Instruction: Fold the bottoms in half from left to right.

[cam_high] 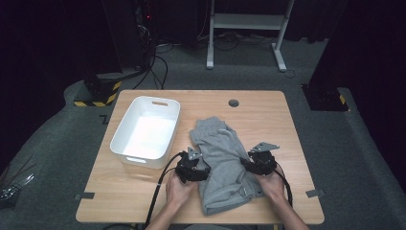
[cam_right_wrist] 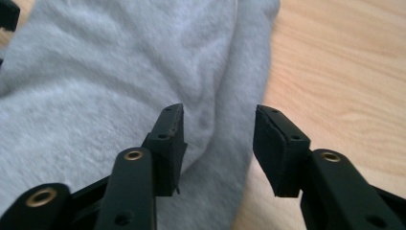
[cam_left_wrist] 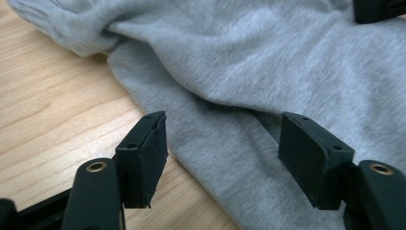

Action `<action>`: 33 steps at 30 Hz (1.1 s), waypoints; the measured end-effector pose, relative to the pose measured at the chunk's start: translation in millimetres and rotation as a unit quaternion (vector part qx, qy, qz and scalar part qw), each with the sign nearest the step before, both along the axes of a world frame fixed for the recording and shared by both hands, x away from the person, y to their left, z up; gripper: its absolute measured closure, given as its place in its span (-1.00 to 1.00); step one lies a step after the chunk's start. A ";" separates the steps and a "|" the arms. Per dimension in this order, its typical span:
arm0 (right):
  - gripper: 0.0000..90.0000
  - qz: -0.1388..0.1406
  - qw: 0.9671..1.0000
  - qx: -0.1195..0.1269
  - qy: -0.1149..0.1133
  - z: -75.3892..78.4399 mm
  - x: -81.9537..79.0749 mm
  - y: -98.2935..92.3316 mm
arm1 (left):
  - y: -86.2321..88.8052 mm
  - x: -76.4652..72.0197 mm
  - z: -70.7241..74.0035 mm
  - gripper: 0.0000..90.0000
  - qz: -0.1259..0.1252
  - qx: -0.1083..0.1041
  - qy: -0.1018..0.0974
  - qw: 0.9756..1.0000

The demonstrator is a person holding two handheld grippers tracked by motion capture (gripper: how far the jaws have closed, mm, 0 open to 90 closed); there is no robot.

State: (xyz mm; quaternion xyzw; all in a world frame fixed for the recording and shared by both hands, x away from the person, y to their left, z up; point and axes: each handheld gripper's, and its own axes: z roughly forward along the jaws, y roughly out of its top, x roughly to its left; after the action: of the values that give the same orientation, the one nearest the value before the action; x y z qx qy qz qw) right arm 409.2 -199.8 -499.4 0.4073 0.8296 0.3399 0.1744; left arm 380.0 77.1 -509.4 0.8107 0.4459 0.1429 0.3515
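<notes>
A grey sweat garment (cam_high: 221,143) lies crumpled on the wooden table (cam_high: 268,120), running from the middle toward the front edge. My left gripper (cam_high: 196,168) sits at the garment's left edge. In the left gripper view its jaws (cam_left_wrist: 221,143) stand open over the grey cloth (cam_left_wrist: 249,67), with a fold of it between them and no pad pressing on it. My right gripper (cam_high: 257,164) sits at the garment's right edge. The right gripper view shows its jaws (cam_right_wrist: 218,132) open above the cloth's folded edge (cam_right_wrist: 110,72), beside bare wood (cam_right_wrist: 344,72).
An empty white plastic bin (cam_high: 123,143) stands to the left of the garment. A round cable hole (cam_high: 233,103) is near the table's far edge. Tape marks (cam_high: 84,195) sit at the front corners. A white desk frame (cam_high: 244,21) stands on the floor behind.
</notes>
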 end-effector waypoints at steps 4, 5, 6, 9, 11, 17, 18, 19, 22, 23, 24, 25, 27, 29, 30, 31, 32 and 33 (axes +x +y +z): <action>0.16 -0.001 1.000 -0.005 0.008 -6.4 1.1 -1.5 | -2.7 6.5 -5.1 -0.24 0.014 0.018 0.003 1.000; 0.17 0.000 1.000 -0.006 0.008 -7.9 1.7 -0.8 | -2.4 7.9 -5.0 -0.22 0.016 0.022 0.002 1.000; 0.18 0.002 1.000 -0.008 0.008 -9.0 2.1 0.3 | -2.4 9.2 -5.0 -0.22 0.019 0.025 0.002 1.000; 0.25 0.003 1.000 -0.007 0.009 -10.3 2.7 4.0 | -2.2 14.2 -5.0 -0.22 0.021 0.031 -0.001 0.999; 0.27 0.002 1.000 -0.007 0.007 -11.3 3.7 5.5 | -2.6 17.6 -5.4 -0.21 0.023 0.032 -0.003 0.999; 0.27 -0.006 1.000 -0.004 0.004 -13.5 8.0 9.2 | -1.6 34.9 -3.9 -0.19 0.026 0.041 0.002 0.999; 0.27 -0.007 1.000 -0.006 0.003 -13.4 9.1 10.9 | -0.8 38.3 -3.6 -0.19 0.028 0.041 0.004 0.999; 0.27 -0.008 1.000 -0.007 0.003 -13.4 10.3 13.0 | 0.3 42.0 -3.3 -0.19 0.030 0.043 0.005 0.999; 0.27 -0.012 1.000 -0.008 0.003 -13.3 16.3 18.8 | 4.5 52.8 -2.9 -0.18 0.036 0.044 0.008 0.998; 0.27 -0.014 1.000 -0.008 0.002 -13.4 18.6 20.8 | 5.8 56.6 -2.9 -0.18 0.039 0.043 0.009 0.998; 0.27 -0.017 1.000 -0.006 0.003 -13.4 20.7 22.8 | 7.3 60.7 -2.8 -0.18 0.042 0.043 0.009 0.998; 0.27 -0.017 1.000 -0.005 0.003 -13.6 23.4 24.3 | 9.2 64.6 -2.9 -0.19 0.046 0.043 0.009 0.998; 0.27 -0.024 1.000 -0.003 0.003 -14.0 28.7 28.0 | 12.8 73.5 -2.8 -0.19 0.053 0.046 0.009 0.998; 0.27 -0.029 1.000 -0.002 0.001 -14.5 34.9 31.9 | 15.8 82.5 -3.3 -0.19 0.061 0.044 0.007 0.997; 0.26 -0.031 1.000 -0.002 0.000 -14.7 37.6 34.1 | 16.8 87.0 -3.1 -0.20 0.067 0.044 0.009 0.997; 0.26 -0.031 1.000 -0.004 -0.002 -14.9 40.4 36.1 | 17.1 91.2 -2.6 -0.20 0.071 0.045 0.011 0.996; 0.26 -0.031 1.000 -0.005 -0.004 -15.2 43.1 37.7 | 17.4 93.9 -2.5 -0.20 0.074 0.048 0.010 0.996; 0.25 -0.032 0.999 -0.006 -0.006 -15.5 45.8 38.5 | 17.6 95.9 -2.3 -0.19 0.077 0.047 0.013 0.996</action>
State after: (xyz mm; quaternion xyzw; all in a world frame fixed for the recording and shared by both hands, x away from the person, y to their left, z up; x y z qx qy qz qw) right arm 455.0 -161.2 -514.9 0.4306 0.8171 0.3314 0.1927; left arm 475.9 94.7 -511.7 0.7916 0.5042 0.1793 0.2950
